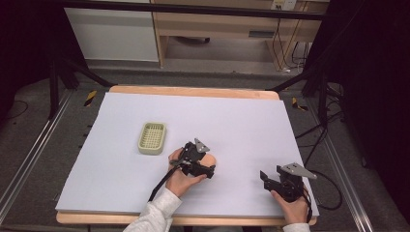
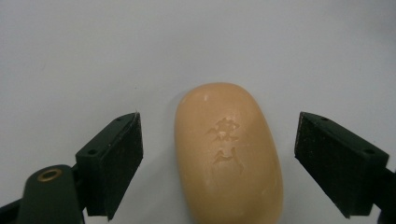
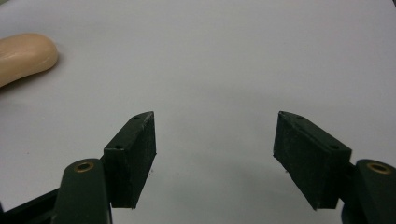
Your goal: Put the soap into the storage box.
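The soap bar [image 2: 229, 154] lay flat on the white table cover [image 1: 241, 121], right under my left gripper [image 2: 218, 158], with one black jaw standing off each long side and neither pad touching it. Those jaws stood wide, with clear cover showing on both sides of the bar. It looked to me like a firm, smooth oval, light enough for one gripper, but probably slick on its rounded flanks; a hard pinch could dent the stamped face or squirt it out endways. I judged the best hold to be across the narrow middle, pads square on the two long sides and low, where the curve is least.

My right gripper [image 3: 215, 158] waited near the front right corner of the table, well apart from the bar, with nothing between its jaws; the gap stood fairly wide, and the bar's end showed far off at the left of its view.

Counted: one soap bar, one pale green soap dish [image 1: 153, 137] with a gridded floor, lying well to the left of the bar and beyond it, and my two grippers.
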{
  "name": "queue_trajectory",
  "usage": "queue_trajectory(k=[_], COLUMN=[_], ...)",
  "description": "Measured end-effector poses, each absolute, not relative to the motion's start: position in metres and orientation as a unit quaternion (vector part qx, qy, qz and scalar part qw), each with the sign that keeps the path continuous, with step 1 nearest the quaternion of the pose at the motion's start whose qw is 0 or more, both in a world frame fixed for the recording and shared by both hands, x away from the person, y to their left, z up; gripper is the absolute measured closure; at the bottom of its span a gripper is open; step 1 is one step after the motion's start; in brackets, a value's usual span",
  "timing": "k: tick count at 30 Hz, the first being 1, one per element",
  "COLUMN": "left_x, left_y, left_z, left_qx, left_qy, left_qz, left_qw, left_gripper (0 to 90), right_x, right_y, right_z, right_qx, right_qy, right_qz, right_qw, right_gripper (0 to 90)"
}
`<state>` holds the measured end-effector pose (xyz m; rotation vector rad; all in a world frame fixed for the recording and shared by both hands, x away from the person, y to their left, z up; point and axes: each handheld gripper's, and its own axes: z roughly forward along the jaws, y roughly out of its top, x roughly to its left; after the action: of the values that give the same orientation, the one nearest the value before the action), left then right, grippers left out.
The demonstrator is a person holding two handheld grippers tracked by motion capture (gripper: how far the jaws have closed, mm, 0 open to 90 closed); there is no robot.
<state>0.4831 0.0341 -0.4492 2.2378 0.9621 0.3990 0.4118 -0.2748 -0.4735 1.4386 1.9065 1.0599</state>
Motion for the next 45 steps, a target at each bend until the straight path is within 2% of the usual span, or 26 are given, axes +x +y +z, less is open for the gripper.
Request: queue_trajectory(k=[15, 31, 35, 45], left_x=[0.490, 0.492, 0.492, 0.494], left_y=[0.024, 0.024, 0.024, 0.022], left_z=[-0.465, -0.472, -0.471, -0.469], left_qx=[0.865, 0.866, 0.863, 0.867], left_qy=[0.372, 0.381, 0.386, 0.389], left_qz=[0.143, 0.133, 0.137, 0.133], left_qw=[0.305, 0.295, 0.296, 0.282], left_gripper=[16.1, 23.1, 28.6, 30.4], right_x=[0.412, 0.412, 0.412, 0.412], right_y=[-0.275, -0.275, -0.275, -0.275], right_z=[-0.474, -0.474, -0.475, -0.475], right_qx=[0.533, 0.534, 0.531, 0.531], right_qy=[0.704, 0.705, 0.706, 0.706], right_qz=[0.392, 0.392, 0.392, 0.392], right_qw=[0.260, 0.254, 0.257, 0.256], right_gripper=[30.5, 31.5, 31.6, 31.7])
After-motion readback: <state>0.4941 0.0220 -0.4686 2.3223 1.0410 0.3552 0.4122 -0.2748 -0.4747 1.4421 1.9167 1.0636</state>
